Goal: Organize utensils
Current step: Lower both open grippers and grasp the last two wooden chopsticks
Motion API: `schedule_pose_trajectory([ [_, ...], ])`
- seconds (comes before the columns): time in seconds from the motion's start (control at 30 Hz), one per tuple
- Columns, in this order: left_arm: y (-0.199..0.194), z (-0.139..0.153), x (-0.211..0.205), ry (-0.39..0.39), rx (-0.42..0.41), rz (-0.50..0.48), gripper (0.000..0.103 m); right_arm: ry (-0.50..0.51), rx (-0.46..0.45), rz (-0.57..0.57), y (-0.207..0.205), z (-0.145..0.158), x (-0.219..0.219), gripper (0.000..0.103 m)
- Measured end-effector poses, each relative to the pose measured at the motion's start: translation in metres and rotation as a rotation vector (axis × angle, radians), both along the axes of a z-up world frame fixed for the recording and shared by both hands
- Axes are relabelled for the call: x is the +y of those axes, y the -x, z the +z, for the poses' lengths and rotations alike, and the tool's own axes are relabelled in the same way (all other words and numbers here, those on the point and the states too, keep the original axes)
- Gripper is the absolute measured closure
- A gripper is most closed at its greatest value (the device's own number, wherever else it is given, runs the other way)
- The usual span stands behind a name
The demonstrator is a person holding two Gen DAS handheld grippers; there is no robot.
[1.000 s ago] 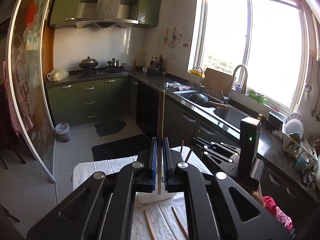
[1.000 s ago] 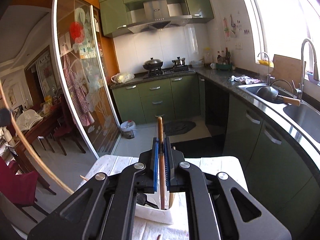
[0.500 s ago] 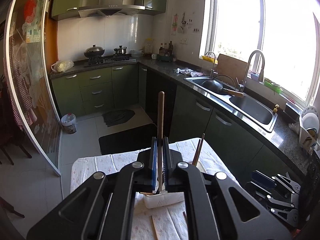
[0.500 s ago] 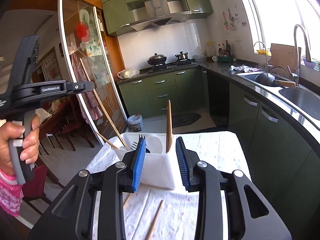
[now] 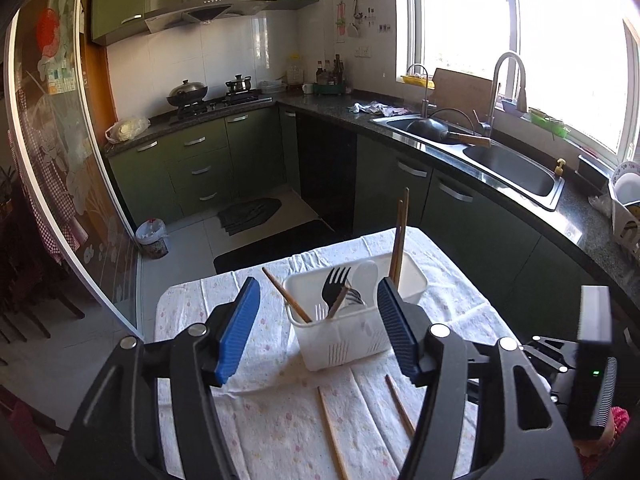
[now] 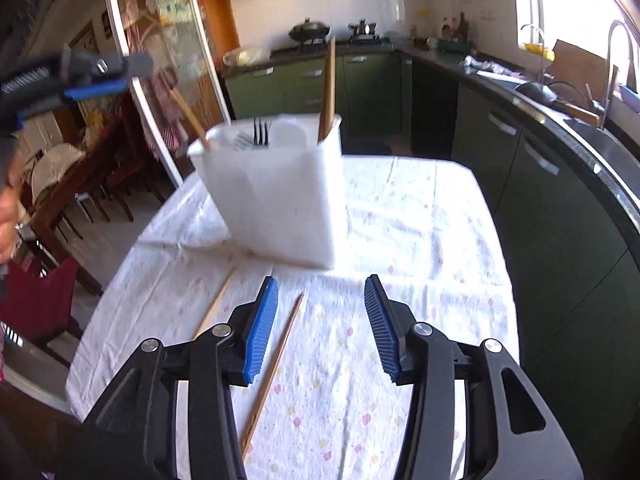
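A white utensil caddy (image 5: 344, 336) (image 6: 276, 200) stands on the cloth-covered table (image 5: 280, 420). It holds a black fork (image 5: 335, 283), a white spoon (image 5: 365, 276) and several wooden chopsticks (image 5: 400, 236) (image 6: 329, 84). Two loose chopsticks (image 5: 331, 434) (image 5: 399, 405) lie on the cloth in front of it; in the right wrist view they show too (image 6: 274, 372) (image 6: 214, 306). My left gripper (image 5: 318, 326) is open and empty above the caddy. My right gripper (image 6: 318, 326) is open and empty, low over the table before the caddy.
The table's edges drop off on all sides. Green cabinets and a counter with a sink (image 5: 508, 168) run along the right. A glass sliding door (image 5: 60, 160) stands left. The other gripper's body (image 5: 592, 364) sits at the table's right.
Both grippers have opened and let go of the chopsticks they held; those now stand in the caddy. The right gripper has pulled back and dropped low over the table.
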State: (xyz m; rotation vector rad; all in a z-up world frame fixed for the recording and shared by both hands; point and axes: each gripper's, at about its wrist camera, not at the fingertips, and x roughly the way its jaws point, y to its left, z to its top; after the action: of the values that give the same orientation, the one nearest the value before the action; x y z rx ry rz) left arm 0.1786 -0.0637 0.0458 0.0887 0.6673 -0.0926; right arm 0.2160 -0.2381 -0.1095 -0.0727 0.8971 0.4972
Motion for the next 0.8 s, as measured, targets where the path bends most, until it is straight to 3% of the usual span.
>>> schedule_pose_trajectory([
  [0.17, 0.029, -0.047, 0.0, 0.009, 0.146, -0.031, 0.042, 0.138, 0.137, 0.047, -0.015, -0.063, 0.045, 0.057],
  [0.33, 0.029, -0.105, 0.012, 0.063, 0.327, -0.027, 0.042, 0.208, 0.17, 0.03, -0.029, -0.088, 0.068, 0.063],
  [0.43, 0.024, -0.128, 0.021, 0.066, 0.375, 0.011, 0.042, 0.223, 0.183, 0.023, -0.032, -0.089, 0.073, 0.063],
  [0.53, 0.017, -0.141, 0.029, 0.062, 0.411, 0.036, 0.042, 0.217, 0.195, 0.041, -0.03, -0.087, 0.074, 0.073],
  [0.6, 0.011, -0.151, 0.03, 0.046, 0.437, 0.05, 0.042, 0.205, 0.21, 0.049, -0.03, -0.086, 0.076, 0.092],
  [0.8, -0.01, -0.181, 0.037, 0.028, 0.512, 0.112, 0.042, 0.085, 0.21, 0.038, -0.026, -0.067, 0.06, 0.097],
])
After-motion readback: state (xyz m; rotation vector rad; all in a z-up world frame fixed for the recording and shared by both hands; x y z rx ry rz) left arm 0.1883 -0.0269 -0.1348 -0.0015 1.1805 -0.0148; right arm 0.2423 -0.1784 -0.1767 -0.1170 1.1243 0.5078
